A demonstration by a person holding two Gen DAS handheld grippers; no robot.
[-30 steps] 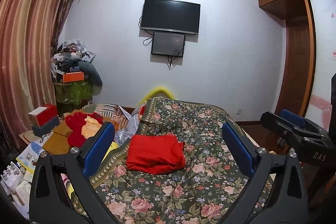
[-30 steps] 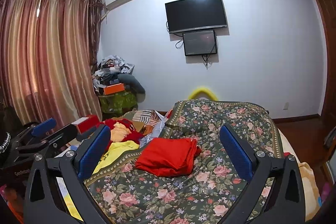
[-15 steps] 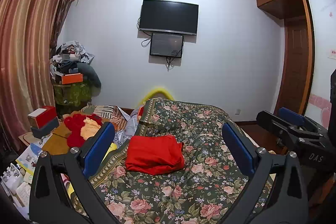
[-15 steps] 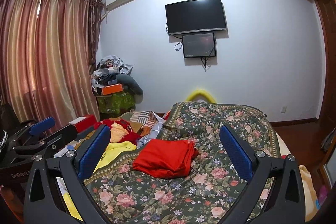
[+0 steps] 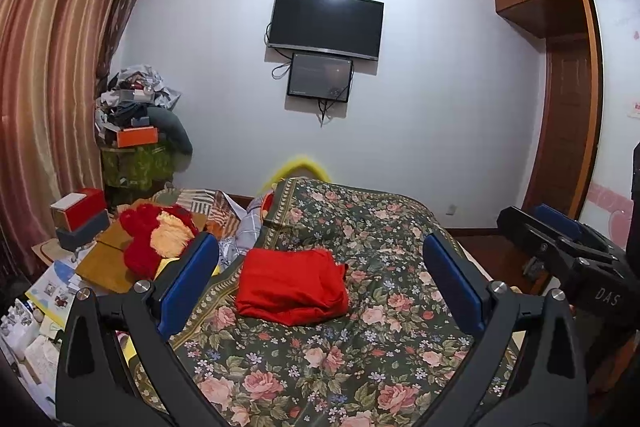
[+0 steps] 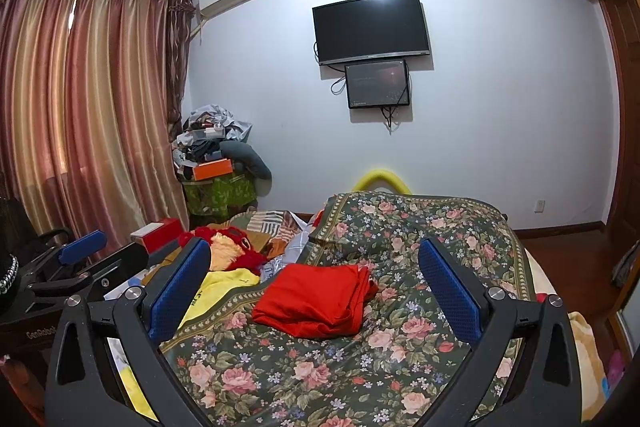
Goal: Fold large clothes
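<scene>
A folded red garment lies on the floral bedspread; it also shows in the right wrist view. My left gripper is open and empty, held above the bed short of the garment. My right gripper is open and empty, also held back above the bed. The right gripper shows at the right edge of the left wrist view, and the left gripper at the left edge of the right wrist view.
A pile of red, yellow and patterned clothes lies left of the bed, with a yellow garment at the bed's edge. Boxes and papers sit at far left. A cluttered stand is by the curtain. A wardrobe stands right.
Both grippers have drawn back and tilted up slightly; the red garment sits a little lower in both views. Nothing was gripped or released.
</scene>
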